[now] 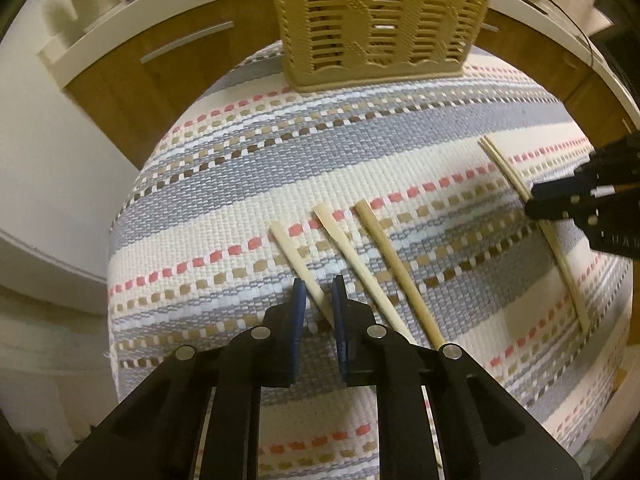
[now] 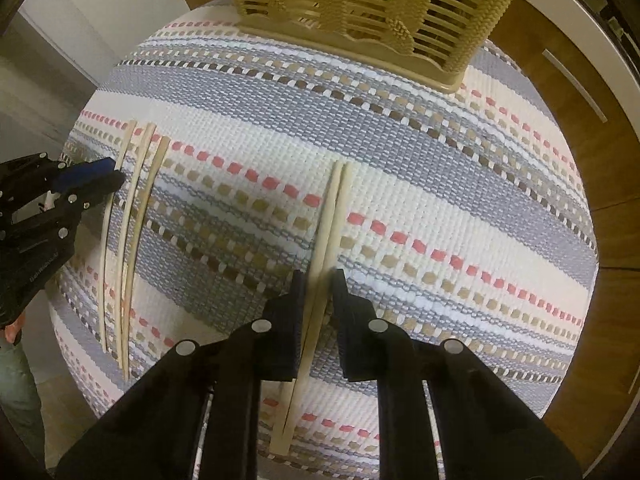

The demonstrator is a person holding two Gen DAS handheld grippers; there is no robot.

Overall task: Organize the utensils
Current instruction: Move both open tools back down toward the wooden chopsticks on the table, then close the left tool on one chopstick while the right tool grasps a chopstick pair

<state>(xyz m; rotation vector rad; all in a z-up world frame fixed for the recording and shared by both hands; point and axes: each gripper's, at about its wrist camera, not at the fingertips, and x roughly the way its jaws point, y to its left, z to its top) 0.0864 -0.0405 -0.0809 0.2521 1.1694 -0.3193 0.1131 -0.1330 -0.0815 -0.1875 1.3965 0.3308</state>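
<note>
Pickup stage: each claw straddles chopsticks, nothing gripped yet.

Your left claw (image 1: pixel 318 294) is open around the leftmost stick (image 1: pixel 298 268) of three; the other two lie just to its right. Your right claw (image 2: pixel 318 286) is open astride the pair (image 2: pixel 332 224) on the mat (image 2: pixel 440 184). Likely next: close squarely on the sticks, lift, and carry them to the basket (image 2: pixel 360 4) straight ahead, beyond the fingertips.
</note>
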